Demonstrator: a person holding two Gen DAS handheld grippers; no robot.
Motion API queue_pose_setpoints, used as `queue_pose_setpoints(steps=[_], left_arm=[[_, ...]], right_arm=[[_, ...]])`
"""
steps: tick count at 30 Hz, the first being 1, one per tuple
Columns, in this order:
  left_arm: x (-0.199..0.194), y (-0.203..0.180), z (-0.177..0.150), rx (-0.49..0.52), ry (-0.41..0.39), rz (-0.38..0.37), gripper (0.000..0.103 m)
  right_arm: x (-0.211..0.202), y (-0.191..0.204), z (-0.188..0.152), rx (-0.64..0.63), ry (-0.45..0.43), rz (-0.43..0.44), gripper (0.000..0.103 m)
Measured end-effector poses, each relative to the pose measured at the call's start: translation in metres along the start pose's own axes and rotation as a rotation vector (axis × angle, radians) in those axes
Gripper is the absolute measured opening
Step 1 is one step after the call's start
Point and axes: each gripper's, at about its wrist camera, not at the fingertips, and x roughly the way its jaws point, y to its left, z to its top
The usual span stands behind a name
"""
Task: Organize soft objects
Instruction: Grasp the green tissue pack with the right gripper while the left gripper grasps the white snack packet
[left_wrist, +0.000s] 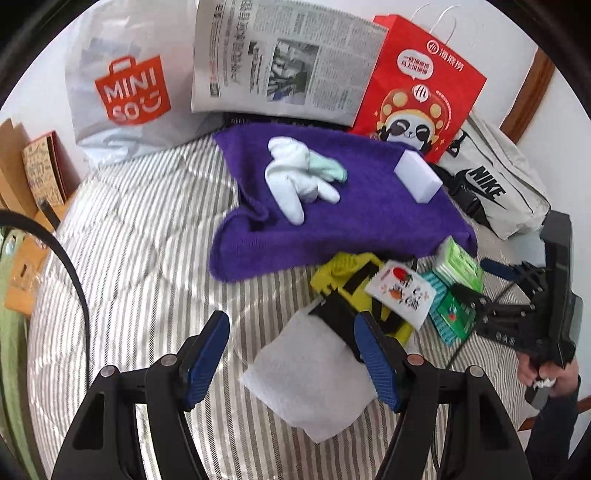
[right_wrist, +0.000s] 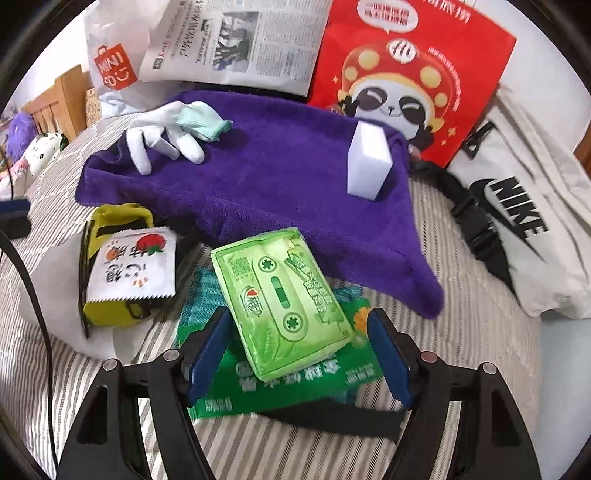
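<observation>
From the left wrist view, the left hand-held gripper (left_wrist: 291, 354) stands wide open, its blue pads spread apart and gripping nothing. Between and just beyond the pads lies a white cloth (left_wrist: 310, 384) on the striped bed (left_wrist: 129, 240); the right pad overlaps the cloth's far edge, though contact cannot be told. The gripper points forward and down over the bed. Past the cloth sits a yellow pouch (left_wrist: 343, 273) with a white packet (left_wrist: 402, 291) on it. Farther on, a purple towel (left_wrist: 369, 229) carries a white glove (left_wrist: 295, 177) and a white sponge (left_wrist: 417, 177). At the right edge the right hand-held gripper (left_wrist: 476, 284) reaches in from the side, its fingers beside a green tissue pack (left_wrist: 458, 262); the person's hand (left_wrist: 543, 373) grips its handle lower down.

From the right wrist view, the right hand-held gripper (right_wrist: 299, 354) is also wide open, holding nothing. The green tissue pack (right_wrist: 280, 299) lies between the pads, its near end inside the gap; the left pad sits just beside the pack, touching or nearly so, while the right pad is apart from it. The pack rests on a green bag (right_wrist: 280, 384), tilted, its far end against the purple towel (right_wrist: 277, 177). The gripper looks down at a slant onto the bed (right_wrist: 461, 350). To the left, the white packet (right_wrist: 129, 266) lies on the yellow pouch (right_wrist: 110, 314). On the towel, the glove (right_wrist: 166, 136) is at the far left and the sponge (right_wrist: 369, 162) stands upright at the right.
</observation>
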Motion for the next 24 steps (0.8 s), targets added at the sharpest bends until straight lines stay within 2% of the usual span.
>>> queue_pose_setpoints(steps=[5,6,7,8,12,16,24], left_arm=[[0.011,-0.002,-0.006,0.005,0.031,-0.004,0.068],[0.012,-0.003,-0.007,0.008,0.033,-0.006,0.068],[0.012,-0.004,-0.007,0.012,0.032,-0.010,0.068],[0.011,-0.005,-0.008,0.014,0.027,-0.009,0.068],[0.011,-0.007,-0.009,0.021,0.014,-0.021,0.068],[0.013,-0.010,-0.010,0.023,0.023,-0.060,0.068],[0.024,-0.014,-0.014,0.044,0.035,-0.047,0.068]], right_arm=[[0.013,-0.007,0.006,0.068,0.021,0.087,0.073],[0.011,-0.008,0.006,0.074,0.007,0.103,0.069],[0.007,-0.008,0.006,0.082,-0.013,0.133,0.060],[0.005,-0.007,0.005,0.087,-0.016,0.150,0.057],[-0.005,-0.006,0.003,0.082,-0.044,0.100,0.057],[-0.015,-0.015,-0.003,0.141,-0.039,0.104,0.057],[-0.032,-0.032,-0.023,0.235,-0.040,0.072,0.057]])
